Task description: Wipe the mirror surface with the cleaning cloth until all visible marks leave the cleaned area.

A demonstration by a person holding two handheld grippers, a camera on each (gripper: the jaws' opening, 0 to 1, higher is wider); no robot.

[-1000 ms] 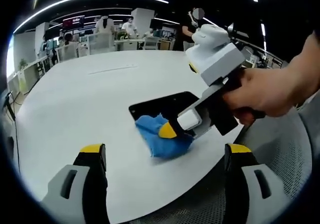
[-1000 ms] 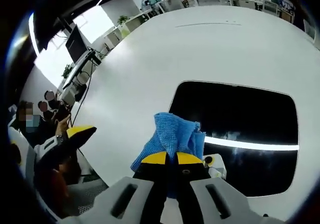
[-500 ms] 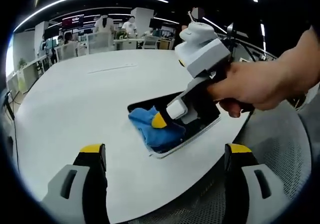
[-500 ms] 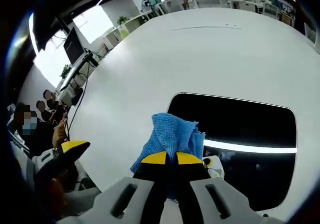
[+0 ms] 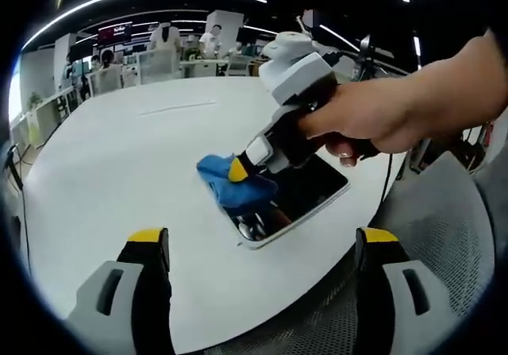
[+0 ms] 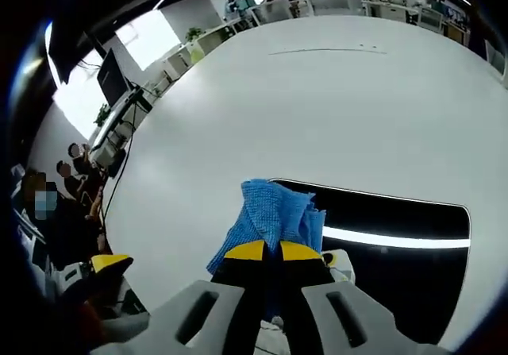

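While the right gripper [image 6: 272,251], jaws clamped on the blue cleaning cloth [image 6: 274,218], presses it onto the mirror [image 6: 397,248] at lower centre, the left gripper [image 5: 258,240] hangs open, so wiping looks underway with glass left uncovered.

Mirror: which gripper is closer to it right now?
Right. The right gripper is over the mirror, pressing the blue cloth at its edge. The left gripper is open, hanging back over the table's near rim.

Grey left gripper [image 5: 258,248] jaws, yellow tips.
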